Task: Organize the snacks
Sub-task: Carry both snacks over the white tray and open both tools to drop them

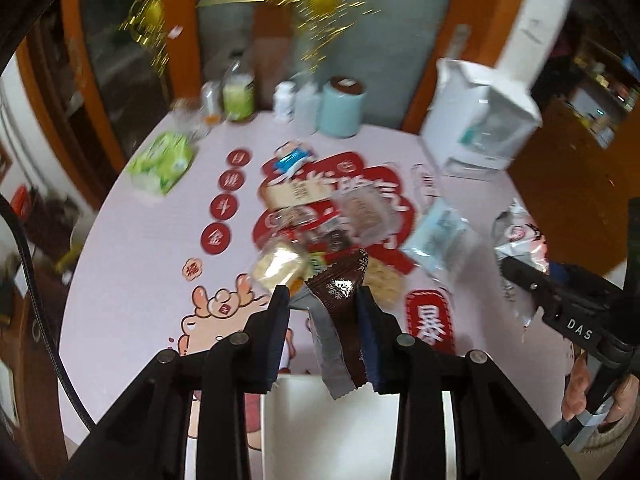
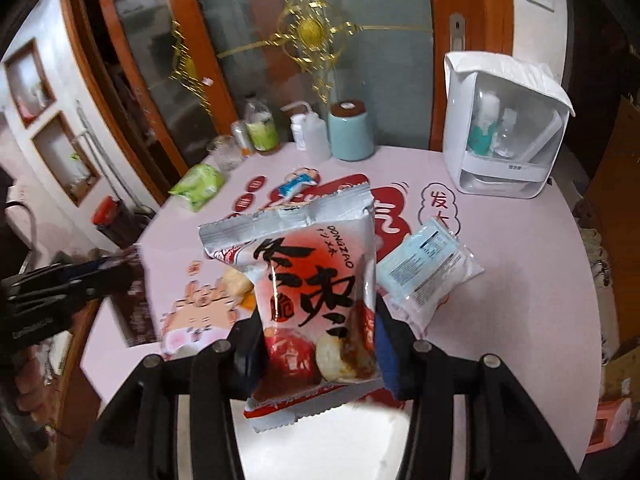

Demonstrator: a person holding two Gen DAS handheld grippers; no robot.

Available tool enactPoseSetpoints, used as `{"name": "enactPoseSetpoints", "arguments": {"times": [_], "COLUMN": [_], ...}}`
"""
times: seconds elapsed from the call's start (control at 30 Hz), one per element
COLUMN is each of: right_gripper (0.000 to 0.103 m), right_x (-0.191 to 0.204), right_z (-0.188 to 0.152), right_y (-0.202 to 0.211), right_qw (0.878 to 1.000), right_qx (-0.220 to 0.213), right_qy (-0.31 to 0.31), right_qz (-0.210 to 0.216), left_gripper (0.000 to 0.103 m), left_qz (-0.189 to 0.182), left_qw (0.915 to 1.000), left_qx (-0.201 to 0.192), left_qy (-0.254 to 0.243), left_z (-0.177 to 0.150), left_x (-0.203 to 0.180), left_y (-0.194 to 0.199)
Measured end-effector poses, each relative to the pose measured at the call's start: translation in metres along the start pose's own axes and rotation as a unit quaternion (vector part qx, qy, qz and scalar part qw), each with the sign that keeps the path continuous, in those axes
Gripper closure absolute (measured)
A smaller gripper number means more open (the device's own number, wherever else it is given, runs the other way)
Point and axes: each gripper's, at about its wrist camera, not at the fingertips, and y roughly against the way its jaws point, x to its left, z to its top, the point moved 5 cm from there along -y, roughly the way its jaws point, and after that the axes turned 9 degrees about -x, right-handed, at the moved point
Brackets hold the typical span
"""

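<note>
Both hands are up off the bench [image 2: 520, 240] with a snack apiece, so the sorting looks only just under way. The left tool [image 1: 324, 300] is clamped on a brown wrapper [image 1: 340, 312], which hangs between its fingers above the heap [image 1: 320, 220] in the middle of the bench. The right tool [image 2: 316, 328] is closed on a red-and-silver bag [image 2: 308, 280], upright between its pads and lifted clear. Left lying: the heap, a pale blue packet [image 2: 428, 264] just beside the bag, a small blue sachet [image 2: 298, 182] and a green pack [image 2: 200, 186] further back. Through the blur I can't tell where the snacks are meant to go.
</note>
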Motion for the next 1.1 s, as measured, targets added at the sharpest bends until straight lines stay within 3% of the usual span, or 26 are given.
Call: {"name": "enactPoseSetpoints", "arguments": {"times": [0.33, 0.5, 0.7, 0.83, 1.1], "right_gripper": [0.055, 0.054, 0.053, 0.051, 0.050], "right_x": [0.016, 0.016, 0.006, 0.001, -0.003], "right_z": [-0.069, -0.102, -0.144, -0.163, -0.176], "right_y": [0.050, 0.052, 0.043, 0.032, 0.020], "right_qw": [1.000, 0.999, 0.997, 0.994, 0.991], "right_qx": [0.001, 0.017, 0.048, 0.076, 0.105], "right_qy": [-0.026, -0.038, -0.055, -0.058, -0.073], "right_qz": [0.001, -0.015, -0.035, -0.048, -0.040], "left_gripper": [0.071, 0.071, 0.071, 0.071, 0.071], "left_qz": [-0.019, -0.026, 0.016, 0.024, 0.033], "left_qw": [0.9980, 0.9985, 0.9977, 0.9964, 0.9940], "left_qx": [-0.032, -0.007, 0.011, 0.045, 0.073], "left_qy": [-0.051, -0.047, -0.065, -0.068, -0.074], "left_z": [-0.044, -0.083, -0.128, -0.155, -0.173], "left_x": [-0.049, -0.061, -0.061, -0.058, -0.057], "left_y": [0.048, 0.041, 0.025, 0.008, -0.009]}}
